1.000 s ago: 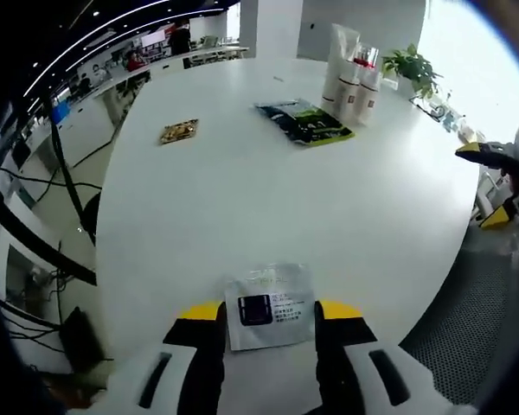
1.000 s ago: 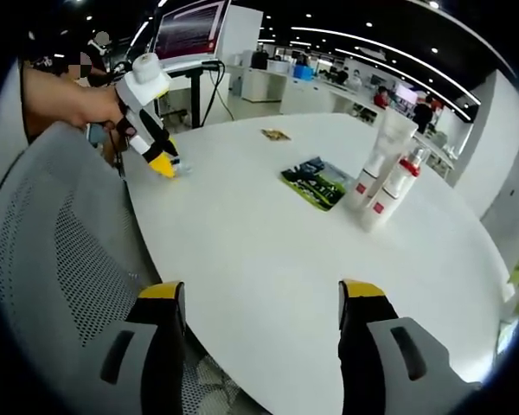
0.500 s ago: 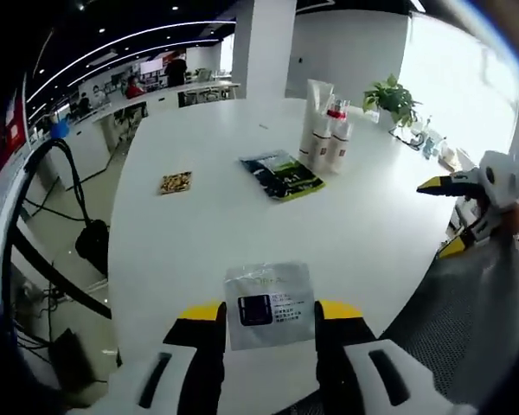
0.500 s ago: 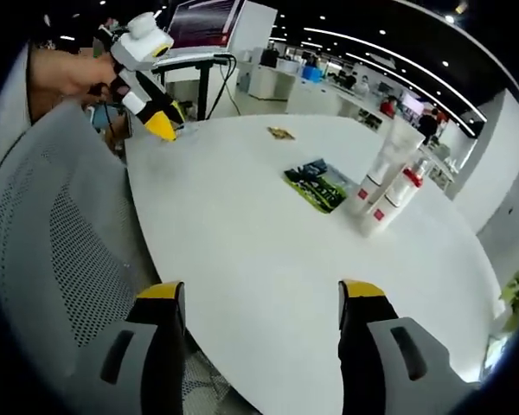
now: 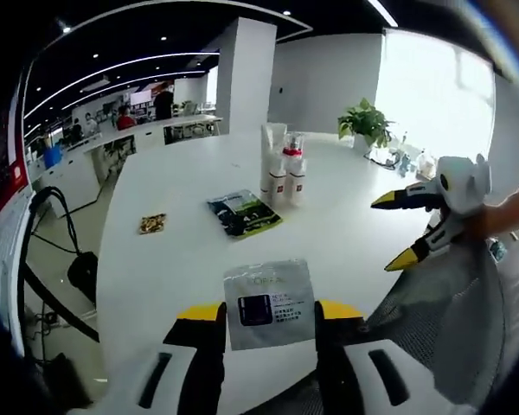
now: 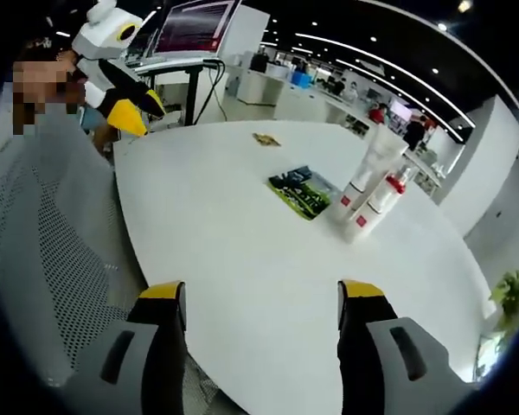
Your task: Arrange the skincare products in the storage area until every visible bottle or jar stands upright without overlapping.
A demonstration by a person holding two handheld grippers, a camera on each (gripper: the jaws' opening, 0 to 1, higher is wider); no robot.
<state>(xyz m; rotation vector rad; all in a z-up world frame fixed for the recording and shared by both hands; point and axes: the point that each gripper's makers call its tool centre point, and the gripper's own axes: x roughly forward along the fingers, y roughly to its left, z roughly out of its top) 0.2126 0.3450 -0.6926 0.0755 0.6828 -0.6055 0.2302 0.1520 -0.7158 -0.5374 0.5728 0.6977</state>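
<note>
My left gripper (image 5: pixel 268 313) is shut on a silver sachet (image 5: pixel 269 303) with a dark label, held in the air off the near edge of the white table (image 5: pixel 190 259). Several white skincare bottles (image 5: pixel 281 176) with red caps stand upright in a tight group at the table's far side, next to a flat green and black packet (image 5: pixel 243 213). In the right gripper view the bottles (image 6: pixel 372 195) and the packet (image 6: pixel 301 191) lie ahead. My right gripper (image 6: pixel 261 298) is open over the table edge, holding nothing. It also appears from the side (image 5: pixel 381 235), jaws apart.
A small brown snack packet (image 5: pixel 153 224) lies towards the table's left. A grey mesh chair (image 6: pixel 43 259) stands against the table edge between the grippers. The left gripper (image 6: pixel 142 118) hangs above that chair. A potted plant (image 5: pixel 363 122) stands beyond the table.
My left gripper has lifted away from the table edge, keeping hold of the sachet. The right gripper stays open; both views have shifted with the hands.
</note>
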